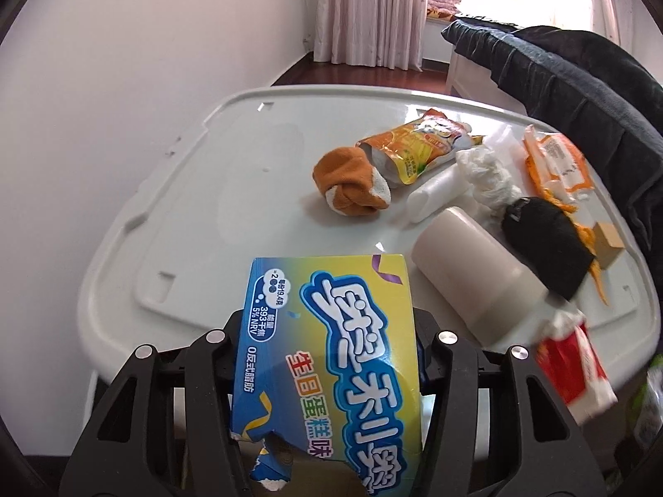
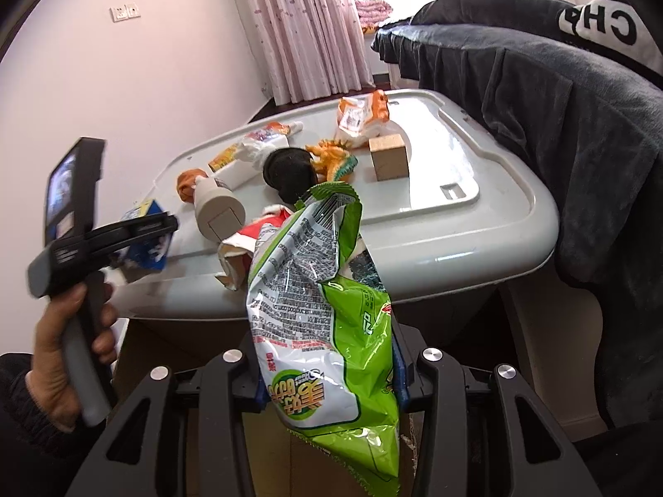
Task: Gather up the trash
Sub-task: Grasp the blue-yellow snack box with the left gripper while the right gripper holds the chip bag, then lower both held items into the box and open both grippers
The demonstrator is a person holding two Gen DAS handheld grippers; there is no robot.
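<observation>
The left gripper [image 1: 327,372] has its jaws pinching a blue-and-yellow cookie box [image 1: 331,356], a torn carton held by its side walls, its far end reaching over the near edge of the grey plastic lid [image 1: 199,153] that serves as the table. The right gripper [image 2: 327,385] has its jaws pressed onto the lower part of a green snack bag [image 2: 327,302], whose crinkled upper end stands up and flops forward just past the lid's near rim [image 2: 456,256]. Both pieces of trash look lifted and ready to be carried off, so the step in hand is judged to be the carry and drop. To do it well, keep both grips closed and level, since the bag is slippery foil and the carton's torn end could buckle under a harder squeeze. Draw each load back from the lid without sweeping the neighbours. A brown cardboard surface shows below the right jaws, perhaps a collecting box, though that cannot be told for sure. Just beyond the cookie box lies a beige bottle [image 1: 476,273] on its side, with a red-and-white wrapper [image 1: 572,364] at the lid's near edge. Farther out are an orange sock [image 1: 348,186], an orange-yellow pouch [image 1: 414,145], crumpled white tissue [image 1: 489,178], a black sock [image 1: 547,240] and a wooden block [image 2: 387,157].
</observation>
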